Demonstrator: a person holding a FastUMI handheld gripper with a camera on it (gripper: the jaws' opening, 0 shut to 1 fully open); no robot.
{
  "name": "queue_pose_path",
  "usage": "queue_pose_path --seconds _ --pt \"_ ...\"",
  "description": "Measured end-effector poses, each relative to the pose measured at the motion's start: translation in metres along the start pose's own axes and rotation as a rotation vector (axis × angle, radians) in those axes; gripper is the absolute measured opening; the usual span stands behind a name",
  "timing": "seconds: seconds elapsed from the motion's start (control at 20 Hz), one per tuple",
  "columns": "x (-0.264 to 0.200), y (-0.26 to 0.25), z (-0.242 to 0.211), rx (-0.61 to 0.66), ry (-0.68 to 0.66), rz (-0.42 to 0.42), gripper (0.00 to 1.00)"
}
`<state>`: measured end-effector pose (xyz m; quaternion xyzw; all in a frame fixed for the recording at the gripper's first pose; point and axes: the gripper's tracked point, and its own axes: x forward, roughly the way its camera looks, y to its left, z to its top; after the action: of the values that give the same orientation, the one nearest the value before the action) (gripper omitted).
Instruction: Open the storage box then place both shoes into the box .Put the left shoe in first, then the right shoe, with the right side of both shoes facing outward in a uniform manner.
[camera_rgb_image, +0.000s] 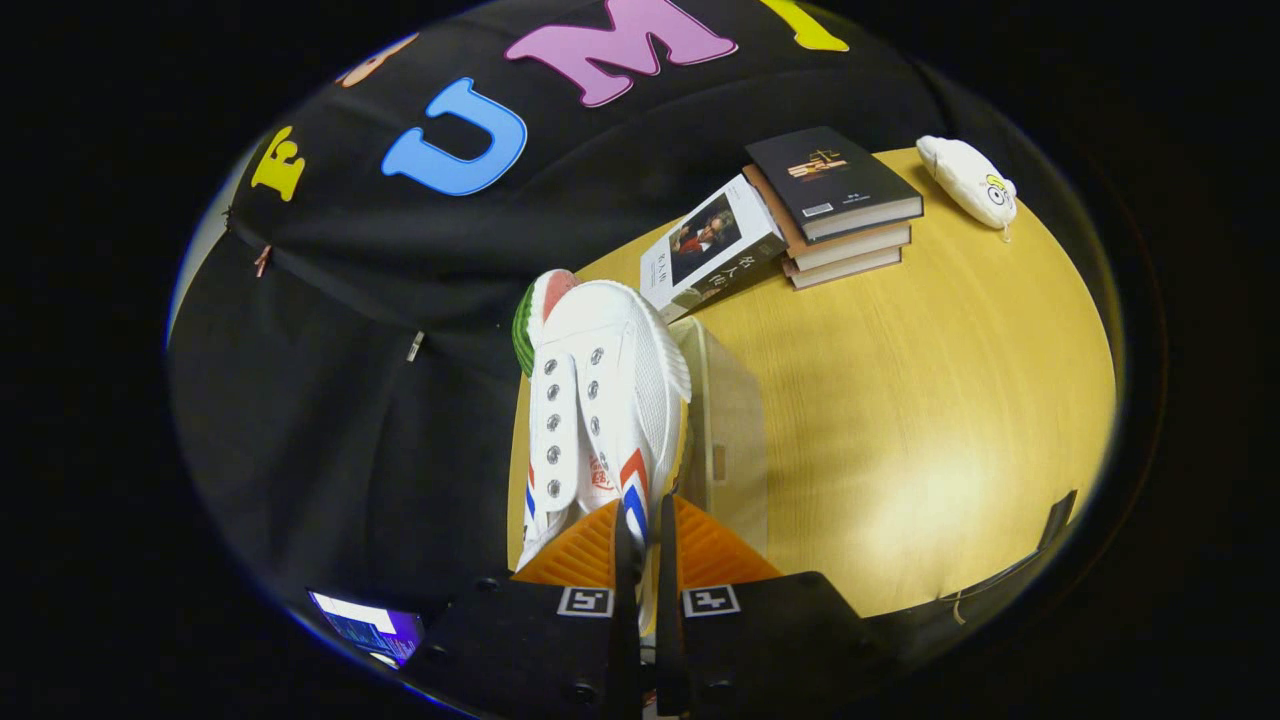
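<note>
fingers (640, 545) pinched on white shoe (600, 400), pointing forward above table (920, 420)

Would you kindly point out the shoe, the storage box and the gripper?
shoe (600, 400): gripper view, eyelet upper.
storage box (735, 440): gripper view, pale side wall.
gripper (641, 535): gripper view, fingers shut on shoe's side.

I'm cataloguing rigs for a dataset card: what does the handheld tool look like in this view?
The tool has two thin upright fingers with ribbed, wedge-shaped pads flaring to either side. Behind them sit two dark blocky housings, each carrying a square black-and-white marker tag on top. No cable or sleeve is visible.
</note>
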<state>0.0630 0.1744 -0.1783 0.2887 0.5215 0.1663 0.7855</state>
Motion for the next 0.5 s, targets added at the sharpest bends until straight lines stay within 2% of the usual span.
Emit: queue_pose_path --seconds 0.3,0.35,0.4,0.45,0.5 --pt "0.031 -0.002 -0.011 0.017 0.028 -0.067 0.11" --pt "0.032 0.0 -0.014 0.023 0.033 -0.069 0.11" --pt "0.034 0.011 -0.014 0.041 0.029 -0.034 0.14" --pt "0.039 0.02 -0.007 0.067 0.014 0.011 0.32" --pt "0.033 0.035 -0.001 0.089 -0.007 0.05 0.57"
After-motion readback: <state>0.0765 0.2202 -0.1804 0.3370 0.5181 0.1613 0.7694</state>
